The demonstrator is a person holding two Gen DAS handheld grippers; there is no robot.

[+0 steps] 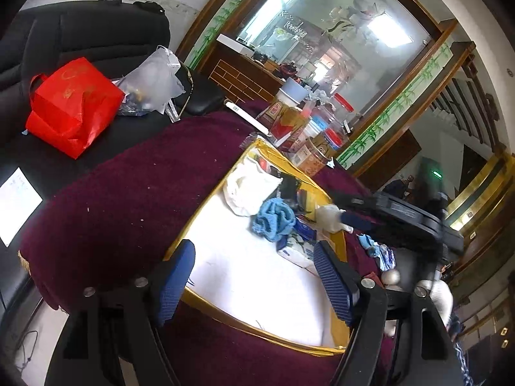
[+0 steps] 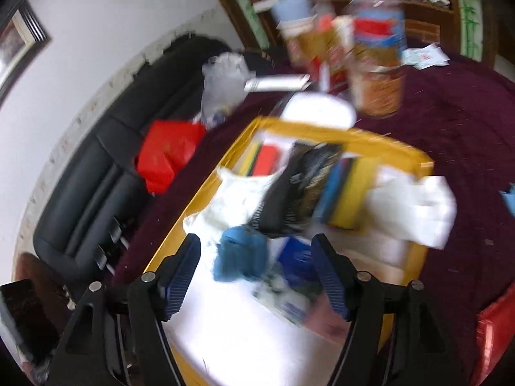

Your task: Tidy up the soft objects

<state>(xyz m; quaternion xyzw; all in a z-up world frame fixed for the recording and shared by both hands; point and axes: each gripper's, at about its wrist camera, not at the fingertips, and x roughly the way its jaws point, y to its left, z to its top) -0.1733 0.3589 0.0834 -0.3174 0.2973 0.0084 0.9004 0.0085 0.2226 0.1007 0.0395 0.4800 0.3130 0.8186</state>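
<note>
A yellow-rimmed tray (image 1: 209,199) (image 2: 354,135) with a white floor sits on the maroon tablecloth (image 1: 122,199). Inside lie a blue cloth (image 1: 273,218) (image 2: 241,257), a white cloth (image 1: 248,189) (image 2: 238,199), a tissue pack (image 1: 299,251) and dark flat items. A white wad (image 1: 328,217) (image 2: 418,206) rests on the tray's right rim. My left gripper (image 1: 254,267) hovers open over the tray's near end, nothing between its pads. My right gripper (image 2: 256,251) stands open just short of the blue cloth, pads clear of it; the view is blurred.
Jars and boxes (image 1: 305,128) (image 2: 376,74) crowd the table beyond the tray. A red bag (image 1: 70,109) (image 2: 167,154) and a clear plastic bag (image 1: 154,77) lie on the black sofa (image 1: 80,32). A small blue rag (image 1: 370,244) lies right of the tray.
</note>
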